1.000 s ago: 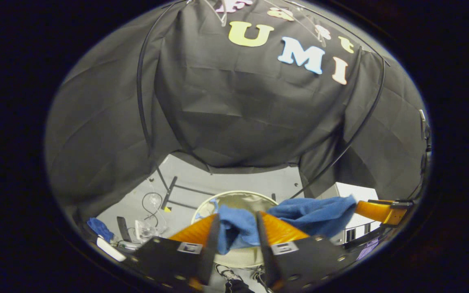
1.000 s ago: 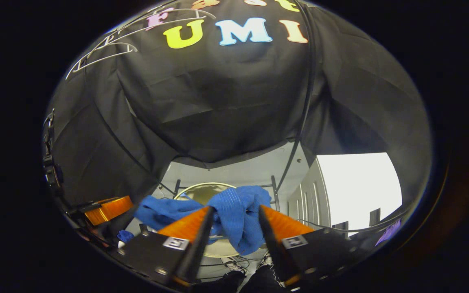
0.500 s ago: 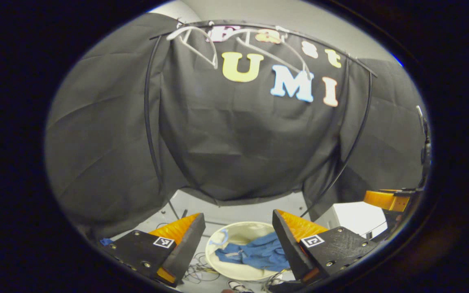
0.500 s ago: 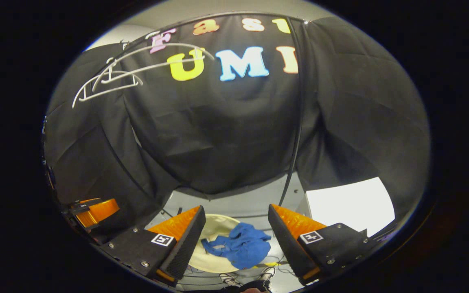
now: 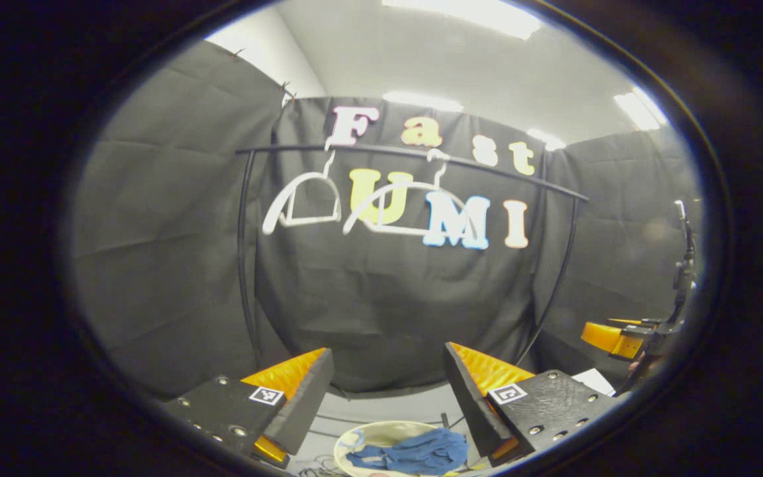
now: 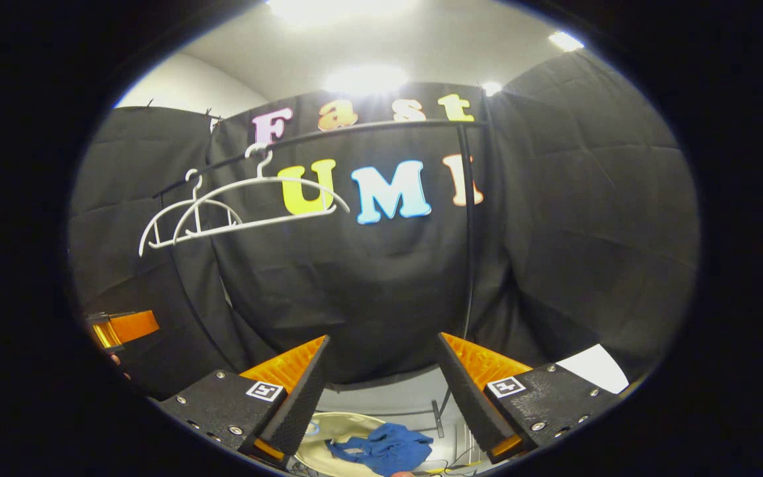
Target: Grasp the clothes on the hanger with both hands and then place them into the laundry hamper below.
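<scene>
The blue garment (image 5: 414, 454) lies crumpled in the round cream laundry hamper (image 5: 363, 437) on the floor, low in the left gripper view. It shows again as the blue garment (image 6: 381, 448) over the hamper (image 6: 335, 427) rim in the right gripper view. Two bare white hangers (image 5: 371, 209) hang from the black rail (image 5: 414, 156); the same hangers (image 6: 236, 205) appear in the right gripper view. My left gripper (image 5: 388, 361) is open and holds nothing, high above the hamper. My right gripper (image 6: 383, 351) is open too, with nothing between its fingers.
The rail's black uprights (image 5: 244, 265) stand on either side of the hamper. A white cabinet (image 6: 597, 368) sits on the floor at the right. Cables lie on the floor (image 5: 318, 464) by the hamper. The other gripper (image 5: 610, 336) shows at the right edge of the left gripper view.
Both grippers went from shut on the blue garment to open, dropping it into the hamper. Both have since risen and tilted up, so the hangers and ceiling came into view.
</scene>
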Available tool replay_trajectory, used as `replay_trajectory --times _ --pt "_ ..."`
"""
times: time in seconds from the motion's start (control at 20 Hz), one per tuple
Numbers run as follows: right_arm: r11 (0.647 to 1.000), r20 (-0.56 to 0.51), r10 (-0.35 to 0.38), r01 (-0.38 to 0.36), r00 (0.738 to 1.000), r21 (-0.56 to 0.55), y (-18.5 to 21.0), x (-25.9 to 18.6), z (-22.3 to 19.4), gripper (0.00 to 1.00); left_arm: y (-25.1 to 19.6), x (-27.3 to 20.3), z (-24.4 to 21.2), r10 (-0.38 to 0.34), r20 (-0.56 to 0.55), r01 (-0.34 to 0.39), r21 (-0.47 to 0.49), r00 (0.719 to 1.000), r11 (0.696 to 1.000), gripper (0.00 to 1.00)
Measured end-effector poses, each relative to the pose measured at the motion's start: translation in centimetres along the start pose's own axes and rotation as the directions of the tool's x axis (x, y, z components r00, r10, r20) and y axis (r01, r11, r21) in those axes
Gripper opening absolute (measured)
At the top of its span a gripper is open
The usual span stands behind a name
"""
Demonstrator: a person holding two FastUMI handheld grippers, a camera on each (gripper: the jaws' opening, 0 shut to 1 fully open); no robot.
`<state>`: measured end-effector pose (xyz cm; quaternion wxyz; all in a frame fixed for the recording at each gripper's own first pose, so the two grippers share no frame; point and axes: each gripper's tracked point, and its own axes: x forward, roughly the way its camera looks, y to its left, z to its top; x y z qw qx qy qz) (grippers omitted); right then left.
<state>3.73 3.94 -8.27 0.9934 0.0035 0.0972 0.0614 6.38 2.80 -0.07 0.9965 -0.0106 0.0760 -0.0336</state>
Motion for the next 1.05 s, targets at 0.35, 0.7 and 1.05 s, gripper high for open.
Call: replay_trajectory --times 0.35,0.7,1.05 --pt "0.997 0.183 -0.068 0.072 0.981 -0.015 -1.0 -3.0 8.6 0.96 -0.5 0.1 10.5 -0.050 0.161 0.050 0.003 0.986 0.999 0.96" --pt "0.988 0.229 -0.137 0.148 0.964 -0.033 -3.1 -5.0 9.9 0.92 2.5 -1.2 11.4 0.021 0.224 -0.036 0.062 0.974 0.997 0.91" --pt "0.987 0.217 -0.133 0.149 0.967 -0.062 -3.3 -5.5 9.0 0.92 4.2 -2.7 10.1 0.086 0.269 -0.093 0.014 0.959 0.996 1.00"
